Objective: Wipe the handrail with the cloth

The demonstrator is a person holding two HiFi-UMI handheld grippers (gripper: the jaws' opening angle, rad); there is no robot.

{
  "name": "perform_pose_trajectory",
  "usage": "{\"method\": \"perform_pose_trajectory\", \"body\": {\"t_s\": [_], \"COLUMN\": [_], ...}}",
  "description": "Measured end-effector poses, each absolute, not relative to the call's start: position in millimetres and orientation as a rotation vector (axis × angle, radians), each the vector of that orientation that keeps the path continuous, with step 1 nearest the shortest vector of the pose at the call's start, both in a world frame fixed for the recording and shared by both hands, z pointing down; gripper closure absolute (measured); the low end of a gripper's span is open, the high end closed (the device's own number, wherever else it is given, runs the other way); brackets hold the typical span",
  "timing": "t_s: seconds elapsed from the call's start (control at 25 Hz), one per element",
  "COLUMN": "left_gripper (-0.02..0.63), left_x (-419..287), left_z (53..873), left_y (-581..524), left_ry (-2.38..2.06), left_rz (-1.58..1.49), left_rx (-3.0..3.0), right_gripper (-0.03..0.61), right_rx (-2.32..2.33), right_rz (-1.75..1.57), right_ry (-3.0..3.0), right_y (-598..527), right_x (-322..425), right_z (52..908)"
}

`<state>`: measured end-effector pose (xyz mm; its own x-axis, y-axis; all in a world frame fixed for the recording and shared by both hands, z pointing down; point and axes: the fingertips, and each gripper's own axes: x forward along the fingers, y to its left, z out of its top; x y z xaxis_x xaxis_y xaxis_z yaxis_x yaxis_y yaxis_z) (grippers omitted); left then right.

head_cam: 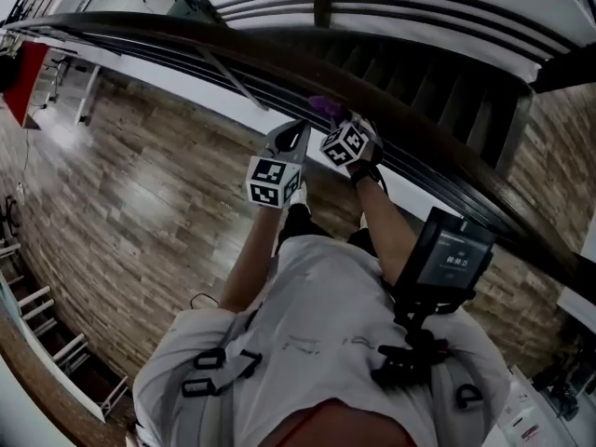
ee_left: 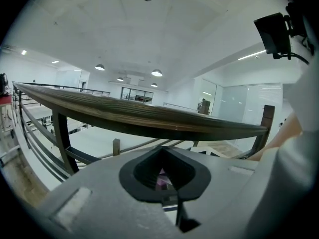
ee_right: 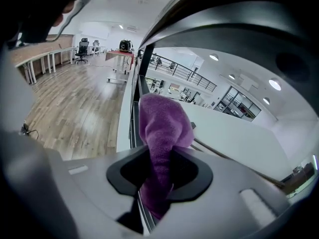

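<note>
The dark wooden handrail [head_cam: 186, 35] curves across the top of the head view from the left down to the right. At its near side, my right gripper [head_cam: 337, 119] is shut on a purple cloth [head_cam: 324, 106] that lies against the rail. In the right gripper view the cloth [ee_right: 162, 128] stands up out of the shut jaws, with the handrail [ee_right: 239, 29] close above it. My left gripper [head_cam: 296, 128] is just left of the cloth and below the rail, jaws together and holding nothing. From the left gripper view the handrail [ee_left: 149, 118] runs overhead.
Thin metal bars [head_cam: 233, 77] run below the handrail, and a dark staircase [head_cam: 438, 73] drops beyond it. Wood flooring [head_cam: 140, 184] spreads to the left, with a red cabinet [head_cam: 26, 82] at the far left. A screen device [head_cam: 452, 259] is mounted on the person's chest.
</note>
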<state>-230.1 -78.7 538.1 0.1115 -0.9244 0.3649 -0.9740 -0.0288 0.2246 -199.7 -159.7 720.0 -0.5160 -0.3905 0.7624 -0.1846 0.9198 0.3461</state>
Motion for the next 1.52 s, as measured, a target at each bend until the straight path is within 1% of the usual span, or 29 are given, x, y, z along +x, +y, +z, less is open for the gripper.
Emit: {"method": "perform_pose_trajectory", "body": {"t_s": [0.32, 0.52, 0.68, 0.92, 1.12, 1.4, 1.52], "left_gripper": [0.615, 0.615, 0.615, 0.615, 0.615, 0.615, 0.615], "left_x": [-164, -104, -86, -48, -29, 109, 143], "left_z": [541, 540, 553, 567, 569, 574, 577], "left_y": [-105, -118, -126, -135, -136, -145, -148], "left_ry": [-1.701, -1.614, -1.555, -1.447, -1.381, -1.270, -1.212], "left_rz": [0.209, 0.244, 0.269, 0.304, 0.352, 0.387, 0.390], "left_rx": [2.122, 2.185, 2.214, 2.268, 2.324, 2.381, 2.412], "right_gripper": [0.476, 0.477, 0.477, 0.476, 0.477, 0.477, 0.477], "right_rx": [0.500, 0.565, 0.599, 0.678, 0.690, 0.750, 0.778], "right_rz": [-0.227, -0.173, -0.102, -0.100, -0.125, -0.128, -0.131], "right_ry": [-2.100, -2.070, -2.066, -2.083, -2.080, -2.092, -2.090], "right_y": [-163, -171, -179, -186, -188, -197, -198], "right_x": [-135, -66, -38, 6, 26, 154, 186], "right_z": [727, 721, 717, 718, 716, 716, 717]}}
